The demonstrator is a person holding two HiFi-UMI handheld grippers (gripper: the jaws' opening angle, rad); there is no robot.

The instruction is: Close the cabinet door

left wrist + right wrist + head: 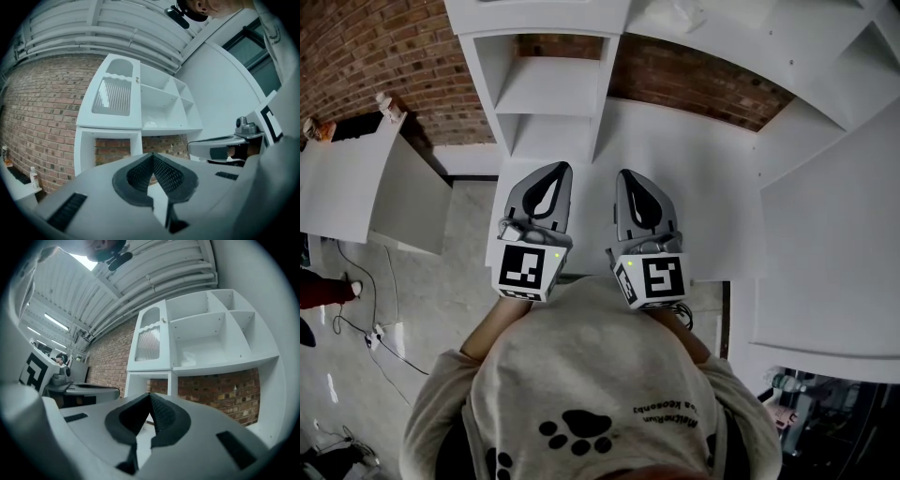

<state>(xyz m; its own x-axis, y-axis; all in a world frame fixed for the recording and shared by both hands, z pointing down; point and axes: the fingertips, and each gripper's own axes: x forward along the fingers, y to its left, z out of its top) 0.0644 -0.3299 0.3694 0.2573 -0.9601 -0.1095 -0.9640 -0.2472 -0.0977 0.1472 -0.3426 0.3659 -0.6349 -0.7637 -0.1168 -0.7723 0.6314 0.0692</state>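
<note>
Both pairs of jaws are sitting pressed together with nothing between them. The left gripper [564, 167] and the right gripper [622, 174] are hanging side by side over the near edge of the white table [703, 187], close to the person's chest and pointing roughly level at the cabinet [220, 333]. That looks like a ready pose rather than a reach, since neither is touching anything. The cabinet door [112, 96], with its ribbed pane and small knob, is standing above the table's far left corner. It is facing the grippers, and I cannot tell whether it is lying flush with the frame. The open compartments beside it are showing bare white walls, apart from a pale crumpled thing [187, 357], perhaps plastic wrap, lying in the lower one.
</note>
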